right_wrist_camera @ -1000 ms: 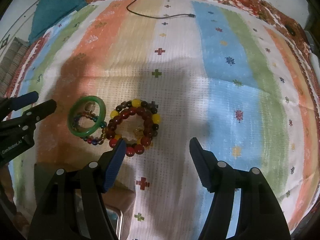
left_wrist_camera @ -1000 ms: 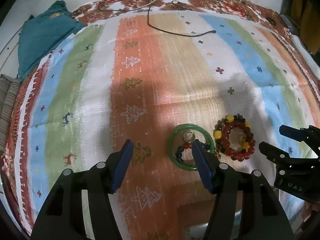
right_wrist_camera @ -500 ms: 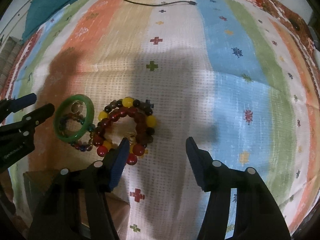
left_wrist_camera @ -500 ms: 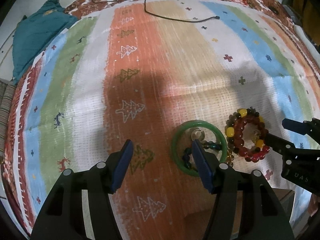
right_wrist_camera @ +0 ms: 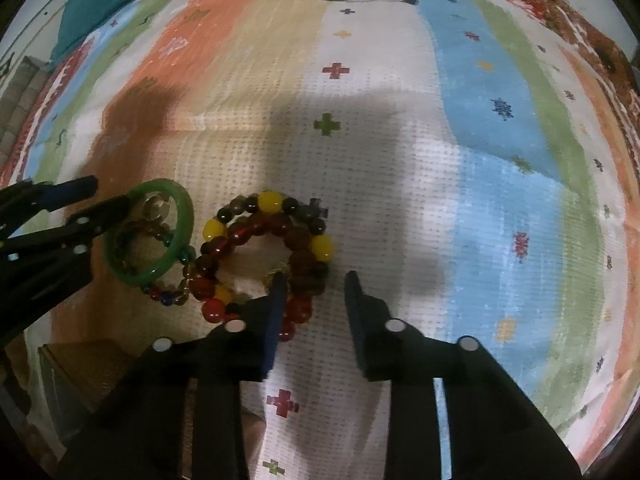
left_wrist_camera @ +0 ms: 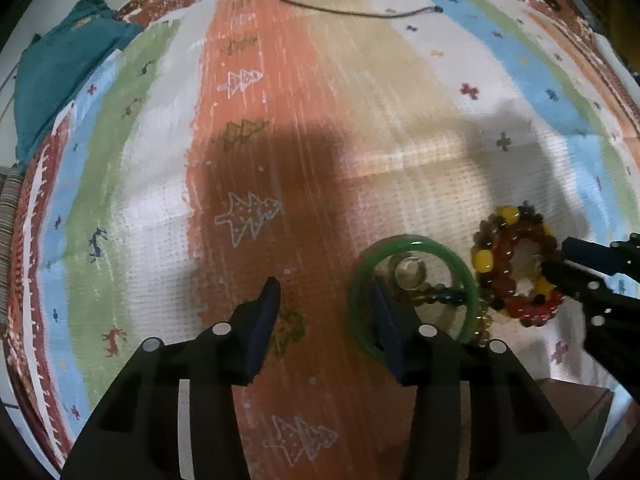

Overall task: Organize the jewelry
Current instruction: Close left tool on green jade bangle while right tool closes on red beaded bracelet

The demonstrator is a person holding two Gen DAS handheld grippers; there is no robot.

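A green bangle (left_wrist_camera: 416,248) lies on the striped cloth, with a small ring (left_wrist_camera: 410,274) and a thin strand of small beads (left_wrist_camera: 440,296) inside it. Beside it lie red, brown and yellow bead bracelets (left_wrist_camera: 508,280), stacked together. My left gripper (left_wrist_camera: 326,292) is open; its right finger sits inside the bangle, its left finger outside. In the right wrist view my right gripper (right_wrist_camera: 314,284) is partly closed around the near side of the bead bracelets (right_wrist_camera: 272,236): its left finger is inside the loop. The bangle (right_wrist_camera: 176,240) lies to their left.
A brown box (right_wrist_camera: 92,364) sits at the near edge, below the jewelry. A black cable (left_wrist_camera: 360,10) lies across the far cloth. A teal cloth (left_wrist_camera: 60,64) is bunched at the far left. The striped cloth (right_wrist_camera: 500,200) extends to the right.
Both grippers have moved forward and down onto the jewelry. The right gripper's jaws have narrowed around the bead bracelets. The left finger has entered the green bangle.
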